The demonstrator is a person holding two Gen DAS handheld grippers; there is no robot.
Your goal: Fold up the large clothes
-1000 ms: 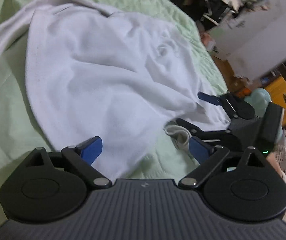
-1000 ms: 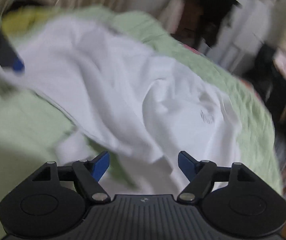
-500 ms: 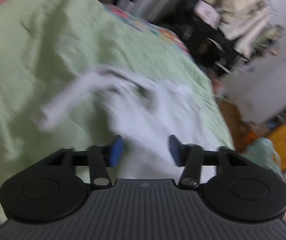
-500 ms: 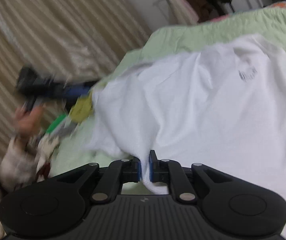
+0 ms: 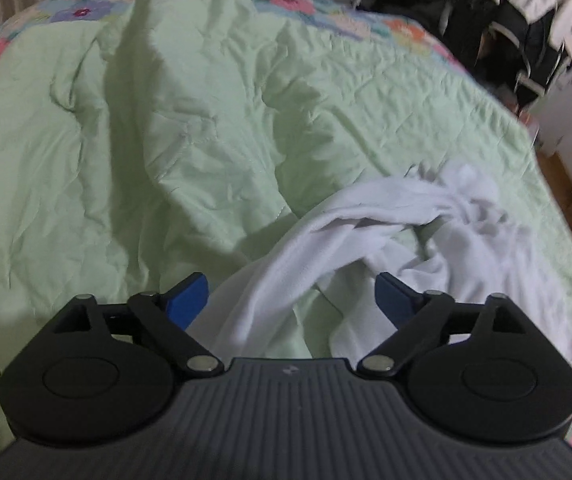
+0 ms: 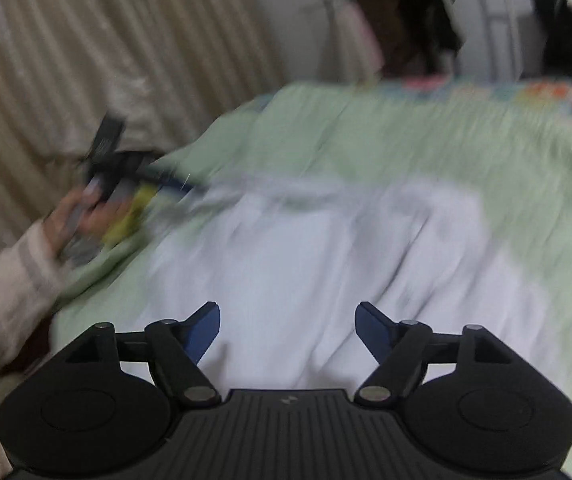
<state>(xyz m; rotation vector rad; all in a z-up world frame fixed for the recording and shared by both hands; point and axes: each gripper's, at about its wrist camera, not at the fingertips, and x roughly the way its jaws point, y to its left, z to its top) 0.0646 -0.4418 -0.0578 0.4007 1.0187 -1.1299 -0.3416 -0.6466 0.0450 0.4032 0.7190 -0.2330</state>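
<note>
Right gripper [image 6: 287, 330] let go of the white shirt [image 6: 325, 280] it pinched half a sec ago, jaws opening, nothing clamped. Left gripper [image 5: 291, 298] swung over the green quilt [image 5: 166, 140], jaws opening too, a shirt fold between the pads but not gripped. Shirt lies rumpled on quilt, left hand [image 6: 82, 216] blurred

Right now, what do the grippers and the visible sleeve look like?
Both the left gripper and right gripper match: black linkage arms with silver pivot pins, round black housings, ribbed grey body with a small logo, blue fingertip pads. The sleeve is pale, cream-coloured knit.
</note>
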